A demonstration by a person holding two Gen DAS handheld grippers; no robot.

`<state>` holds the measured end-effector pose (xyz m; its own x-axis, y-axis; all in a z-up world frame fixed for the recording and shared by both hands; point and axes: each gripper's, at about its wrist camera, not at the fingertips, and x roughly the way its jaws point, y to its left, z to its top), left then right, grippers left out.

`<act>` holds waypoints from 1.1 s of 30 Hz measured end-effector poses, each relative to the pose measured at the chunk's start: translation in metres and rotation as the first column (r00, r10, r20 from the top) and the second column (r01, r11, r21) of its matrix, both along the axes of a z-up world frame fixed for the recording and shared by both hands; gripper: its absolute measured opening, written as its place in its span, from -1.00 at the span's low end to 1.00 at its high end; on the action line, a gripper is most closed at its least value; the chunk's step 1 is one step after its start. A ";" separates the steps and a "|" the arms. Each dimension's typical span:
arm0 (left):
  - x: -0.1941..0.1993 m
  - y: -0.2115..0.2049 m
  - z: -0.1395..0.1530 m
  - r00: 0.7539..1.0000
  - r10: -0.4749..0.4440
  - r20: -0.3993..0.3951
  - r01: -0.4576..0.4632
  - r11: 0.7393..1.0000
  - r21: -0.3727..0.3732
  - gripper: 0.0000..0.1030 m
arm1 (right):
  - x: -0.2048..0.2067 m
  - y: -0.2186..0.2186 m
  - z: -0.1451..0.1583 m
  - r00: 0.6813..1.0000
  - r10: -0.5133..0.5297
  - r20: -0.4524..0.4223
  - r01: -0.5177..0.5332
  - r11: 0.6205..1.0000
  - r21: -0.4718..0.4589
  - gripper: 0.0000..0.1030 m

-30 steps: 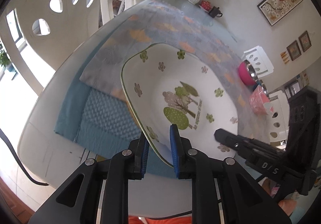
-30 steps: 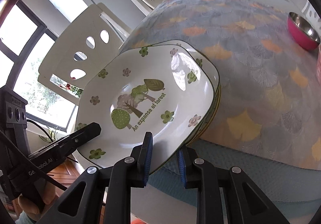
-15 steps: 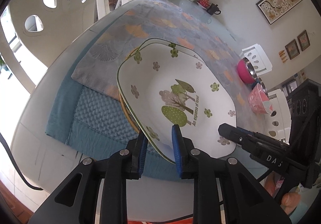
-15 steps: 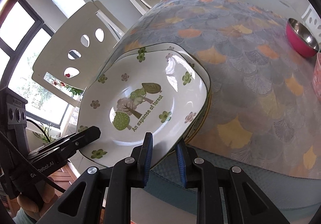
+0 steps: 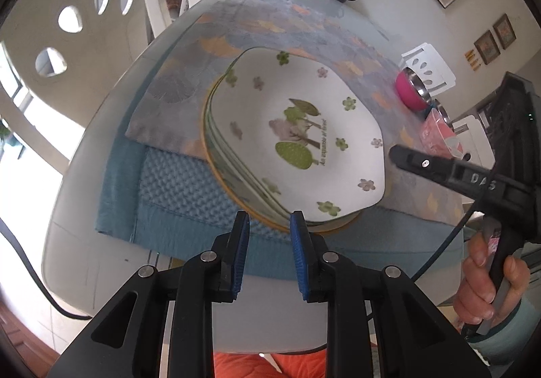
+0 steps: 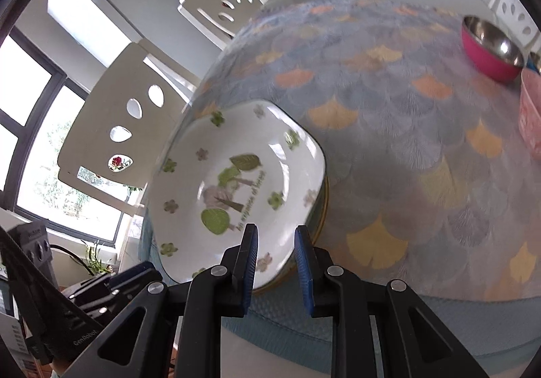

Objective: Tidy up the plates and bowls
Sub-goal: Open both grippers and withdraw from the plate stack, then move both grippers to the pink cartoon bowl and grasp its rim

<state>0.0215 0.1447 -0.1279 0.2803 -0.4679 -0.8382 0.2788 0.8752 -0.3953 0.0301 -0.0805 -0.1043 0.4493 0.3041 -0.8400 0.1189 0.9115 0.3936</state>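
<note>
Table: round pale glass-topped dining table is carrying a grey cloth with orange fan-leaf print and a teal quilted mat at the near edge.
Plate stack: white glazed ceramic plate with green tree print and small flowers is sitting on top of a pile of similar plates, with an orange-rimmed plate at the bottom; the pile is straddling cloth and mat.
Bowls: pink bowl with steel lining and a pale pink patterned bowl are standing well apart from the pile, at the far right.
Left gripper: blue pads are standing apart, empty, just at the near rim of the pile.
Right gripper: fingers are likewise apart, holding nothing, over the plate's near corner.
Handling, judged: glazed ceramic is likely behaving as stiff, fairly heavy, slick, chip-prone; rim looks like the best hold, pinched on opposite edges with both grippers.
Risk, judged: one-sided pinch is probably inviting tilt or slip.
</note>
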 end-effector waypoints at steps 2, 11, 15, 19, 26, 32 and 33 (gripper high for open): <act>0.001 0.004 -0.002 1.000 0.015 -0.014 -0.015 1.000 -0.016 -0.58 | 0.000 0.001 0.001 1.000 0.002 0.004 -0.002 1.000 -0.006 -0.59; 0.005 0.012 0.005 0.999 0.054 -0.009 -0.054 0.997 -0.050 -0.58 | -0.008 0.003 -0.003 1.000 0.018 -0.011 -0.018 0.998 -0.055 -0.59; 0.006 0.009 0.015 0.999 0.045 0.017 -0.044 0.998 -0.050 -0.58 | -0.009 0.006 -0.002 1.000 0.028 -0.010 -0.029 0.997 -0.077 -0.59; 0.007 0.002 0.034 0.997 0.022 0.071 -0.019 0.999 -0.032 -0.58 | -0.010 0.008 0.006 0.999 0.032 0.003 -0.031 0.996 -0.080 -0.59; 0.009 -0.010 0.077 0.984 -0.011 0.178 0.020 0.999 -0.047 -0.54 | -0.014 0.010 0.037 0.997 0.041 0.060 -0.036 0.995 -0.088 -0.58; 0.004 -0.032 0.123 0.956 -0.078 0.282 0.105 0.991 -0.080 -0.52 | -0.028 0.000 0.083 0.987 0.037 0.156 -0.007 0.983 -0.186 -0.58; 0.003 -0.039 0.133 0.948 -0.095 0.303 0.130 0.987 -0.096 -0.51 | -0.033 -0.004 0.094 0.983 0.032 0.182 0.007 0.978 -0.210 -0.57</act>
